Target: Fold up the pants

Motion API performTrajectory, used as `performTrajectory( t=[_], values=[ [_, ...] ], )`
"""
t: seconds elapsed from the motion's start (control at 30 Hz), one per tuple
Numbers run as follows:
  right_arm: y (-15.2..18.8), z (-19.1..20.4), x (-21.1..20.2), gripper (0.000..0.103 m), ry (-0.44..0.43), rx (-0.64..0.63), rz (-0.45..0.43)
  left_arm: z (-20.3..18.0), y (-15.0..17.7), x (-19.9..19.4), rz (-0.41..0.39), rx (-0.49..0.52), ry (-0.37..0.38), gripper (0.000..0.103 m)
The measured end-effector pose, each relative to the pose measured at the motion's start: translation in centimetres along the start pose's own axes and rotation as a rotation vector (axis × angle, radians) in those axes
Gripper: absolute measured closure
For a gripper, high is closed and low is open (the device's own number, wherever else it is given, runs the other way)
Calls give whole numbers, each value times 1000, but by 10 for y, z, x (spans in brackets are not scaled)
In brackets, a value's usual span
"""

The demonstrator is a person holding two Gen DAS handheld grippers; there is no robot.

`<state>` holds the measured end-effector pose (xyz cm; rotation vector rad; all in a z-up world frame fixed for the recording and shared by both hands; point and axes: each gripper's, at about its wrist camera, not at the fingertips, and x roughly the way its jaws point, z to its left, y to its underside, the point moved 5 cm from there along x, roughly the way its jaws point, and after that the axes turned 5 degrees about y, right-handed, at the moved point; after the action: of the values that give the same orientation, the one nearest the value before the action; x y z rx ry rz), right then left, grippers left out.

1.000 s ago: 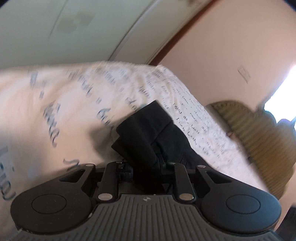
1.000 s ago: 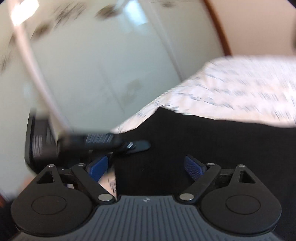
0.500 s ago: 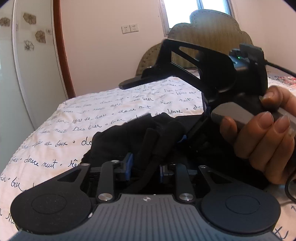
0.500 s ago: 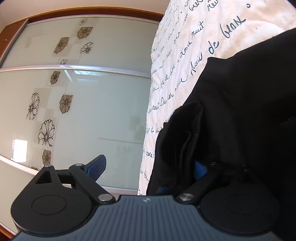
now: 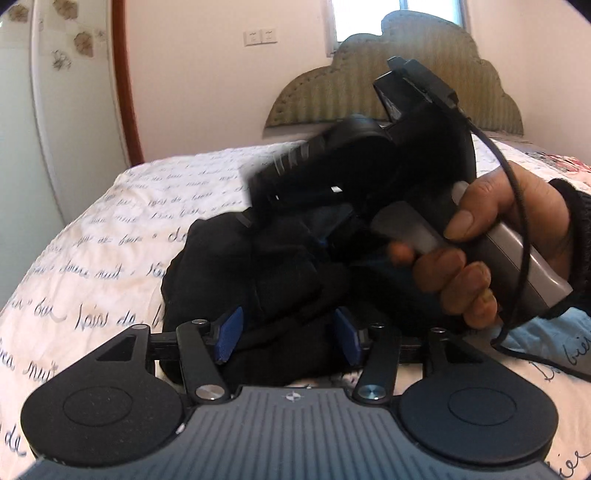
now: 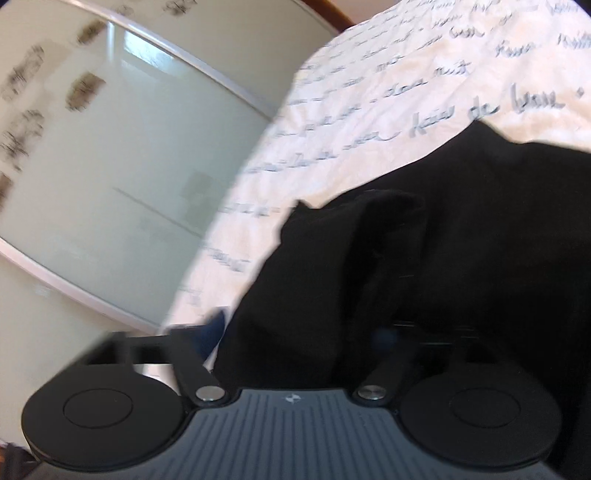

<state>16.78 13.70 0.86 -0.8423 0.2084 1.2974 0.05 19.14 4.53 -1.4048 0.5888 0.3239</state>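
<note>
**Black pants bunched on bed, both grippers at the cloth**

Crumpled black fabric pants (image 5: 258,266) lie on the white script-printed bedsheet (image 5: 92,266). Left gripper (image 5: 288,334): blue-padded jaws apart, a fold of cloth between them, not pinched. Right gripper (image 6: 295,332), held in the person's hand (image 5: 491,243): cloth covers one side, jaw state can't tell. No containers in view.

Daylight enters via window (image 5: 369,22) behind headboard (image 5: 395,85), blown out to white. Room evenly bright, soft shadows only. Black pants (image 5: 258,280) read as near-featureless dark mass, folds barely visible. Motion blur on right gripper body (image 5: 369,177) in left view; right view smeared overall, esp. wardrobe door (image 6: 129,166) flower prints & bedsheet (image 6: 406,85) script. Fisheye bends edges, corners vignetted black.
</note>
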Motion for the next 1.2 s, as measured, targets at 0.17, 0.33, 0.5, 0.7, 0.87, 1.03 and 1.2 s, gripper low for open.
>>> performTrajectory(
  t=[0.17,0.33,0.5,0.7,0.87,1.03,1.2],
  values=[
    [2,-13,-8,81,-31,57,-6,1,4,-1,16,-28,-9,41],
    [1,-6,-23,86,-65,74,-63,-1,3,-12,22,-43,-16,42],
    [-8,0,-51,87,-126,84,-103,1,3,-40,6,-118,94,42],
    [-17,-24,-126,87,-155,75,-163,3,3,-72,-28,-162,187,40],
    [-13,-88,-193,87,-48,112,-206,5,-8,-73,-98,-184,208,35],
    [1,-146,-234,87,56,210,-254,-16,-26,-39,-127,-187,276,35],
    [9,-163,-245,87,78,230,-254,-54,-42,-1,-106,-126,340,35]
  ],
)
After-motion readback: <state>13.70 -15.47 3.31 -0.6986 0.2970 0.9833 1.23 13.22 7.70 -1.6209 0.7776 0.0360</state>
